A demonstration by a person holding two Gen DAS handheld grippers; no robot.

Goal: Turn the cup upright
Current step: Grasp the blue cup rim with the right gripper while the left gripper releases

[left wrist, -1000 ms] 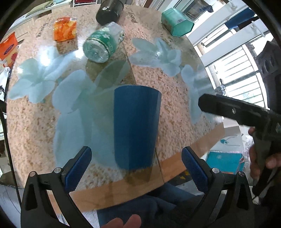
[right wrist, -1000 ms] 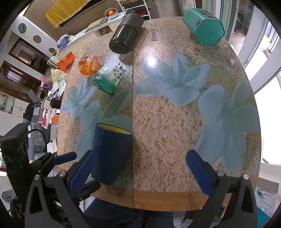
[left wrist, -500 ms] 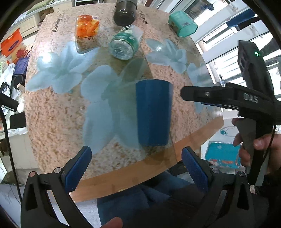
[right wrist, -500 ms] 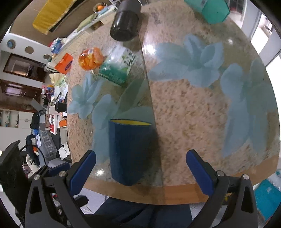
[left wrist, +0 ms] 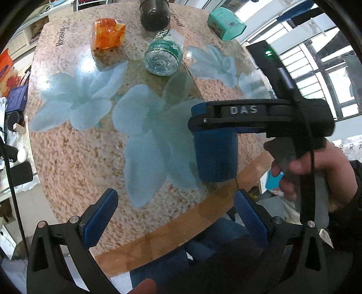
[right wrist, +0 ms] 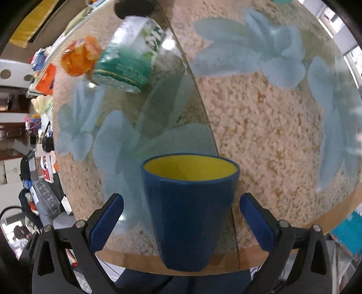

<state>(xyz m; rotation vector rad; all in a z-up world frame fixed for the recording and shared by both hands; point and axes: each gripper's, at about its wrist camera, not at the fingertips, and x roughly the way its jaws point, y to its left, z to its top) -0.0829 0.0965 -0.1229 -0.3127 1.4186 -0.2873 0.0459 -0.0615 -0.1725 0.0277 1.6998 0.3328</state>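
A blue cup (right wrist: 187, 212) with a yellow inside stands near the table's front edge, mouth up. My right gripper (right wrist: 181, 221) is open, its blue pads on either side of the cup and apart from it. In the left wrist view the cup (left wrist: 216, 156) stands right of centre, partly hidden by the right gripper's black body (left wrist: 260, 117), held by a hand. My left gripper (left wrist: 174, 217) is open and empty, low over the front edge, left of the cup.
The round table (left wrist: 74, 153) has a blue flower print and a wooden rim. At the back lie a green-labelled bottle (left wrist: 164, 56), an orange packet (left wrist: 107, 36), a dark jar (left wrist: 155, 12) and a teal box (left wrist: 226, 23). Clutter lies beyond the left edge.
My right gripper has swung in around the cup, which now sits between its pads. My left gripper has drawn back and to the left, away from the cup.
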